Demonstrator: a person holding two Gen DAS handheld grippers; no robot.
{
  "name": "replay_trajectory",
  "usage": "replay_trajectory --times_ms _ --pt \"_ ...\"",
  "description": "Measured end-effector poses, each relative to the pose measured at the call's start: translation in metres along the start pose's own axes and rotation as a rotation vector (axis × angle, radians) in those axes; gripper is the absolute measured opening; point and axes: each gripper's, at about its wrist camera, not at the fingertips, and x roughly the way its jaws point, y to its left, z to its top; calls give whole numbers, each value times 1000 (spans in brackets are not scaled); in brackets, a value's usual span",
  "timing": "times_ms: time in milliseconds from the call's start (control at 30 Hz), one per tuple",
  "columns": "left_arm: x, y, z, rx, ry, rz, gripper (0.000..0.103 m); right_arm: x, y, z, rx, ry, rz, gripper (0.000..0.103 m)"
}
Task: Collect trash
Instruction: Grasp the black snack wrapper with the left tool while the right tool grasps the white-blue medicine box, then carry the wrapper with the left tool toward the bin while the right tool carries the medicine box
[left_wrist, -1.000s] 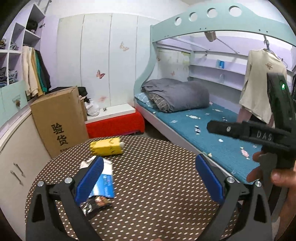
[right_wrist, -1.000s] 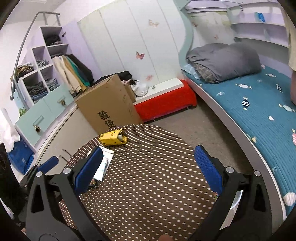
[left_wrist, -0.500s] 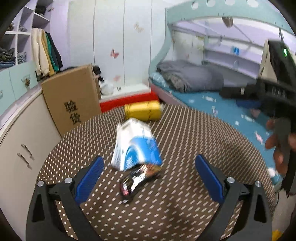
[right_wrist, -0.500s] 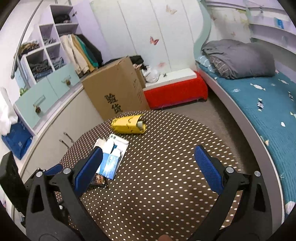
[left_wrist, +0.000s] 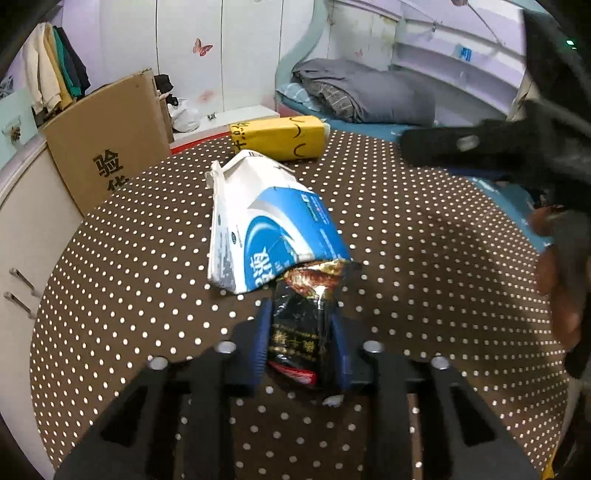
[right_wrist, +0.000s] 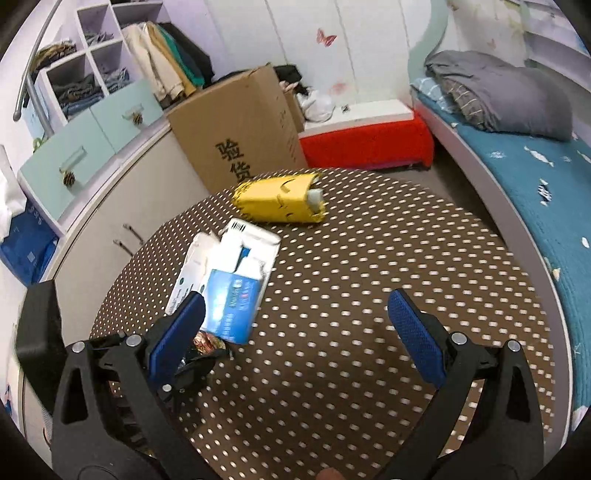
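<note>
At the lower centre of the left wrist view, my left gripper (left_wrist: 300, 332) has its blue pads on either side of a crumpled black foil snack wrapper (left_wrist: 301, 325), and the jaws are closing on it; the pads look to be pressing its sides already, so I read this as a pinch taking hold. The wrapper's long axis runs straight up the frame, in line with the fingers, and its torn top end points away from me. That far end is tucked just under the near edge of a flattened white and blue paper carton (left_wrist: 266, 225), which lies slanting toward the upper left of the frame. I judge the lift has to draw the wrapper back toward the bottom of the frame, or the carton will drag along.

Beyond the carton, near the top centre, a yellow drink carton (left_wrist: 280, 138) lies on its side across the frame, on the brown cloth with white dots (left_wrist: 424, 240).

In the right wrist view, my right gripper (right_wrist: 303, 332) stands spread wide with nothing between the pads. The white and blue carton sits just past its left pad, at centre left, so the left hand is the nearer one.
</note>
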Motion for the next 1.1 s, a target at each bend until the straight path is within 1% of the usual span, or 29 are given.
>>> replay_trajectory --times_ms 67,200,367,400,433,467,500,533,600,667,800,900,1033,1100 --pt "-6 5 -6 -32 -4 -4 26 13 11 1 -16 19 15 97" --pt "-22 19 -21 -114 -23 16 26 38 32 3 -38 54 36 97" --pt "-38 36 -35 -230 -60 79 26 66 56 2 -100 73 -20 97" --pt "-40 40 -36 -247 -67 87 26 72 61 -1 -123 85 -45 94" --pt "-43 45 -38 -275 -78 98 26 74 64 -3 -138 95 -61 90" --pt "-44 47 -38 -290 -83 104 26 78 67 -7 -156 106 -81 74" --pt "-47 50 -39 -307 -91 111 26 77 69 -9 -179 86 -103 66" --pt "-49 52 -40 -317 -97 113 26 75 71 -11 -186 83 -93 65" --pt "-53 55 -44 -340 -103 109 26 72 69 -13 -172 86 -52 59" --pt "-55 59 -46 -359 -108 112 26 65 65 -16 -167 84 -23 57" --pt "-58 60 -48 -379 -121 126 26 41 50 -21 -131 51 29 55" --pt "-64 57 -54 -387 -125 125 26 14 28 -21 -81 17 84 55" --pt "-66 50 -46 -386 -146 127 26 -14 -6 -13 28 -22 173 55" --pt "-69 42 -38 -378 -161 127 26 -27 -21 -10 54 -47 181 55"
